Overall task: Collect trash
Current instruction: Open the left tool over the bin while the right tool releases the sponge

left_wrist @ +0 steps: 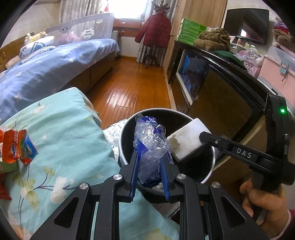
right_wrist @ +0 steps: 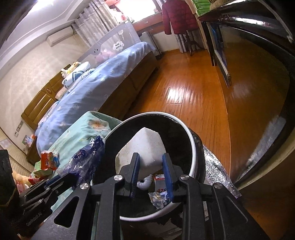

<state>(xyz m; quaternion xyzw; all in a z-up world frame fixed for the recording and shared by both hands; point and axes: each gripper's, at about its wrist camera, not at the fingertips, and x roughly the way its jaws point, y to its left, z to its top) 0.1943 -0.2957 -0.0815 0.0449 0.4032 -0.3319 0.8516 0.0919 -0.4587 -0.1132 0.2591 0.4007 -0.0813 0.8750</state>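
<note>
Left tool (left_wrist: 149, 158) grips wrapper (left_wrist: 151, 140), right tool (right_wrist: 151, 164) grips foam block (right_wrist: 142, 147), over bin (right_wrist: 189, 140).

Beyond your jaws, glossy wood floor (left_wrist: 127, 81) runs to a bright window (left_wrist: 130, 8); blue bed (left_wrist: 55, 62) left, dark cabinet (left_wrist: 212, 79) right.

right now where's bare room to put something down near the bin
The teal floral cover is bare between the snack packets and the bin. The wood floor between bed and cabinet is open. The bin mouth is crowded: both hand-held grippers hold trash over it.
</note>
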